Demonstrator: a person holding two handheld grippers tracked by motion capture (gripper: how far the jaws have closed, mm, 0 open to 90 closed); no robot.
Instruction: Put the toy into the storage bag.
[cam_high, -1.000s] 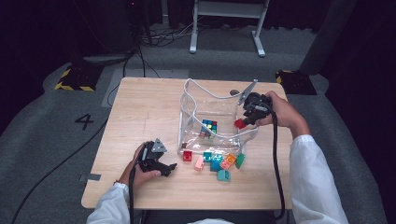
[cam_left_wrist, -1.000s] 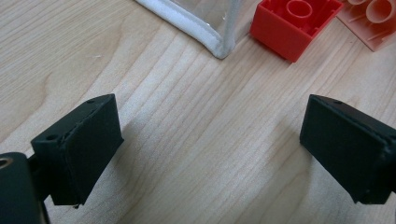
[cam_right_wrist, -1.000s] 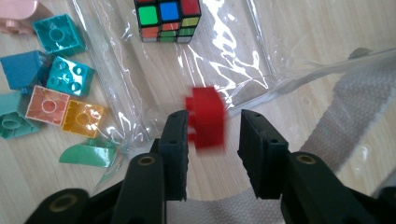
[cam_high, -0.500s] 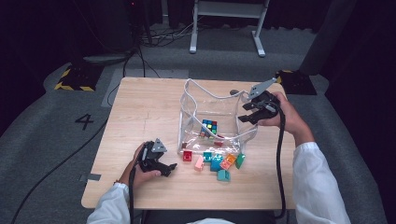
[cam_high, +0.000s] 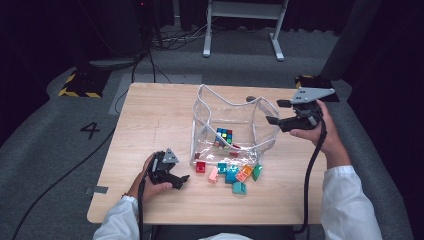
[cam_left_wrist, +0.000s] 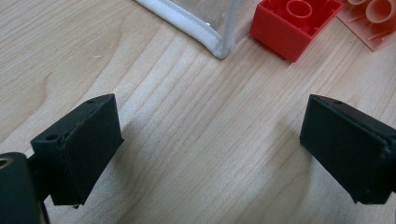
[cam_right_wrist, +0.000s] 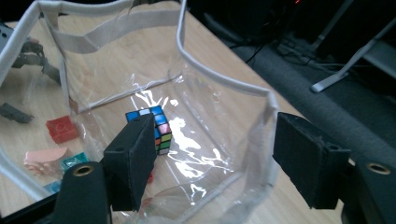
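A: From the high view, the right claw (cam_high: 277, 112) hangs at the right rim of the clear bag (cam_high: 202, 117), jaws spread wide with nothing between them. They have just been opening.

B: A second ago that claw sat lower, over the bag's inside, with something red at its jaws. Now it is higher and farther right, and a small red piece (cam_high: 235, 148) lies in the bag beside the puzzle cube (cam_high: 224, 137).

A: The right gripper view looks down into the bag (cam_right_wrist: 224, 93): the cube (cam_right_wrist: 156, 127) rests on the bag's floor, and the red brick (cam_right_wrist: 61, 129) and pink brick (cam_right_wrist: 44, 157) show through the wall, outside it.

B: The left gripper view adds what the high view cannot: its jaws stand wide apart over bare tabletop (cam_left_wrist: 187, 154), gripping nothing, with the red brick (cam_left_wrist: 294, 21) and the bag's white-edged corner (cam_left_wrist: 219, 44) just ahead.

A: In the high view the left claw (cam_high: 182, 181) rests on the tabletop (cam_high: 150, 110), near the row of bricks (cam_high: 232, 173) in front of the bag. It sits where it sat before.
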